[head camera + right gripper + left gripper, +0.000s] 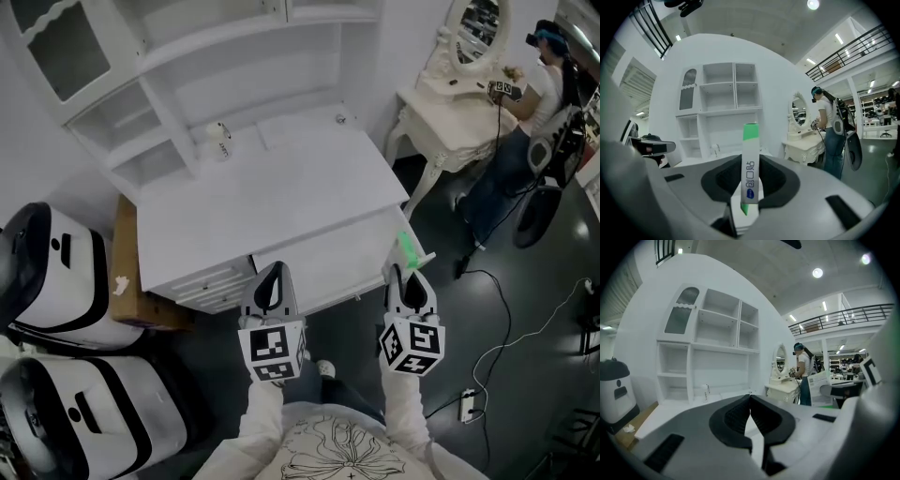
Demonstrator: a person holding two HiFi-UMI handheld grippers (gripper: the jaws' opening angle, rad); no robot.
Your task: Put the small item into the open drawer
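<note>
The small item is a slim white packet with green ends (750, 157). It stands upright between the pads of my right gripper (750, 180), which is shut on it. In the head view the packet's green tip (408, 247) sticks out of the right gripper (405, 272) over the right front corner of the open drawer (328, 258). That drawer is pulled out from the white desk (262, 197). My left gripper (273, 272) hovers over the drawer's left front corner. Its jaws (750, 399) are shut with nothing in them.
A small white bottle (217, 139) stands at the back of the desk under the white shelf unit (169, 84). Two white-and-black machines (56, 272) and a cardboard box (127, 272) sit on the left. A vanity table (464, 103), a seated person (539, 89) and floor cables (525, 328) are on the right.
</note>
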